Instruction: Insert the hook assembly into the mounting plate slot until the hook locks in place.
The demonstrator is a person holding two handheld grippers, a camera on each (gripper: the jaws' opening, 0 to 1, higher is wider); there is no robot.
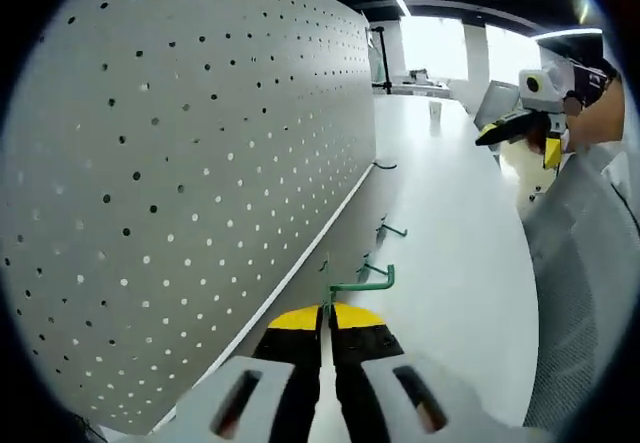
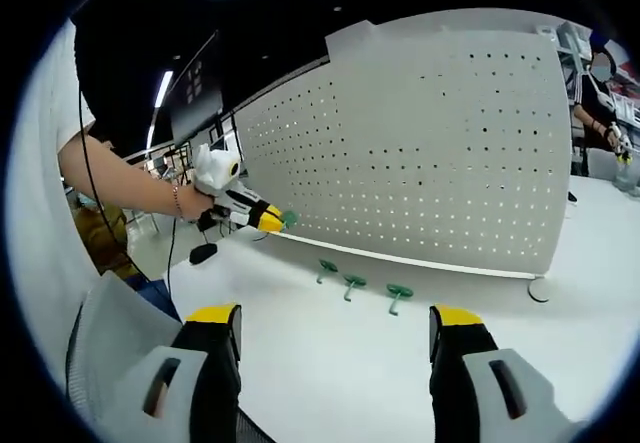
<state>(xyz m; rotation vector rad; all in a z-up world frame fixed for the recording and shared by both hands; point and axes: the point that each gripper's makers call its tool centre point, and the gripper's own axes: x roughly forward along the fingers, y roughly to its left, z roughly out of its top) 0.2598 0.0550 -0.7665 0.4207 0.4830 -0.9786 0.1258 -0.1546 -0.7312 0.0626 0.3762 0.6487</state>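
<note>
The white perforated mounting plate (image 1: pixel 170 163) stands upright on the white table and is close on my left in the left gripper view. My left gripper (image 1: pixel 330 315) is shut on a green hook (image 1: pixel 365 283), whose bent end points away over the table, a little off the plate. In the right gripper view the left gripper (image 2: pixel 268 220), in a person's hand, carries the hook (image 2: pixel 289 219) near the left end of the plate (image 2: pixel 430 153). My right gripper (image 2: pixel 335 321) is open with nothing between its jaws. It hangs over the table at the far right (image 1: pixel 520 141).
Three spare green hooks (image 2: pixel 352 283) lie on the table (image 2: pixel 330 363) in front of the plate, seen too along its foot (image 1: pixel 388 230). A black hook (image 1: pixel 385 166) lies farther along. A person (image 2: pixel 600 93) stands at the back right. A black object (image 2: pixel 203 253) sits at the left.
</note>
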